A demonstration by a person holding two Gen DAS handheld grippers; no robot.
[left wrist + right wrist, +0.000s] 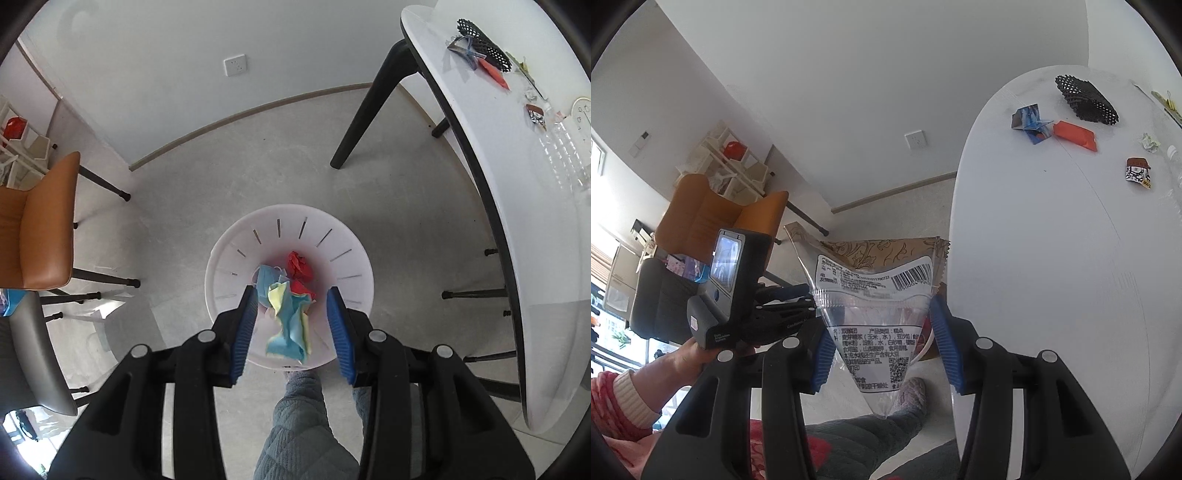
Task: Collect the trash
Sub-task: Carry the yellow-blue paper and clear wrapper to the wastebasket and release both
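Note:
In the left wrist view my left gripper (291, 314) is open above a white slotted bin (332, 243) on the floor. A crumpled blue and yellow paper (288, 321) hangs loose between the fingers over the bin. Red crumpled paper (301, 264) and a blue mask (266, 280) lie inside. In the right wrist view my right gripper (882, 339) is held beside the table edge with a clear snack wrapper (875, 295) between its blue pads (942, 332). The wrapper touches the left pad; the right pad stands apart from it.
The white table (1052, 258) holds a black mesh basket (1086, 98), an orange packet (1075, 134), a blue folded card (1032, 123), a small wrapper (1138, 173) and a clear bottle (565, 158). An orange chair (40, 221) and grey chair (33, 354) stand left. The left gripper's body (738, 295) shows left.

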